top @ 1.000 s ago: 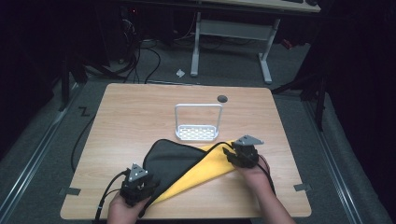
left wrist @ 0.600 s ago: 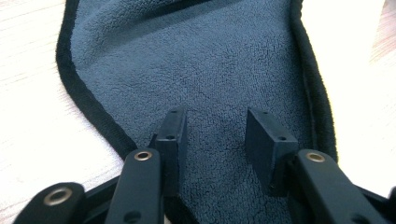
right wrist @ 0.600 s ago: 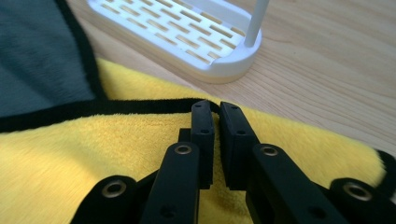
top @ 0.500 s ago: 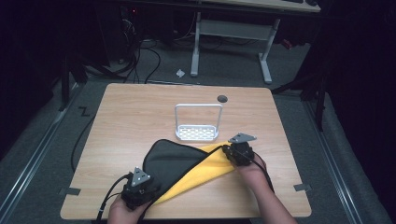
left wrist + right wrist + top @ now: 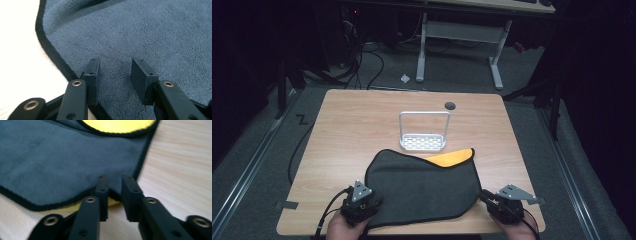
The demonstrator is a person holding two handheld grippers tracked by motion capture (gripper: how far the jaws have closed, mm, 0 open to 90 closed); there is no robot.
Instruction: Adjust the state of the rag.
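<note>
A cloth (image 5: 422, 185), dark grey on top with a yellow underside (image 5: 454, 157) showing at its far right corner, lies flat on the near half of the wooden table (image 5: 352, 130). At the cloth's near left edge, my left gripper (image 5: 362, 200) is held low; in the left gripper view its jaws stand open (image 5: 115, 67) over the grey pile (image 5: 150, 32). My right gripper (image 5: 492, 200) is at the near right corner. Its jaws (image 5: 115, 185) are nearly together with the cloth's black-hemmed corner (image 5: 50, 157) between them.
A small white metal rack (image 5: 423, 142) with a tall handle stands just beyond the cloth at the table's middle. A dark round grommet (image 5: 450, 105) sits near the far edge. Both hands rest at the table's front edge. Cables and desk legs lie on the floor beyond.
The right gripper has drawn the cloth's corner from mid-table down to the near right, folding grey over most of the yellow. The left gripper stayed at the near left.
</note>
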